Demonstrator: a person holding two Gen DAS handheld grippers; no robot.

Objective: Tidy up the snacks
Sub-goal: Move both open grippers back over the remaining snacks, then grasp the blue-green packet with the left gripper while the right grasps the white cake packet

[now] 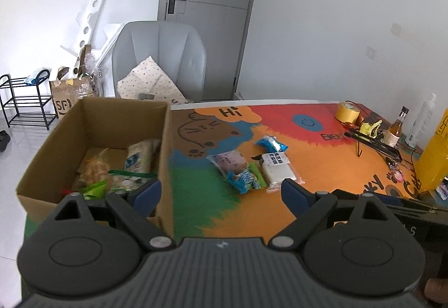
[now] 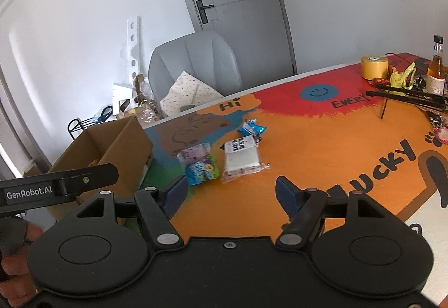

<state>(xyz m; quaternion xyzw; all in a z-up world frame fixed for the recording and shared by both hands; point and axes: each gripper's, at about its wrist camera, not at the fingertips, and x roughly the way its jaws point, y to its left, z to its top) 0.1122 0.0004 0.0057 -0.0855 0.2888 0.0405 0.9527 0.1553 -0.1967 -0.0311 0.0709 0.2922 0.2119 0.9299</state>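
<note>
A brown cardboard box (image 1: 165, 140) stands at the table's left edge with several snack packets (image 1: 117, 168) inside; it also shows in the right wrist view (image 2: 123, 140). On the colourful mat lie a blue packet (image 1: 270, 143) (image 2: 252, 129), a clear bag with a white block (image 1: 278, 169) (image 2: 240, 158), a pale purple packet (image 1: 228, 161) (image 2: 193, 152) and a blue-green packet (image 1: 246, 180) (image 2: 201, 171). My left gripper (image 1: 221, 193) is open and empty, above the box's right wall. My right gripper (image 2: 231, 190) is open and empty, just short of the packets.
At the table's right are a yellow tape roll (image 1: 347, 112) (image 2: 373, 67), a small glass bottle (image 1: 396, 127) (image 2: 435, 70), a black stand (image 2: 406, 95), a yellow container (image 1: 432, 159) and a white bottle (image 1: 421, 119). A grey chair (image 1: 162, 56) stands behind the table.
</note>
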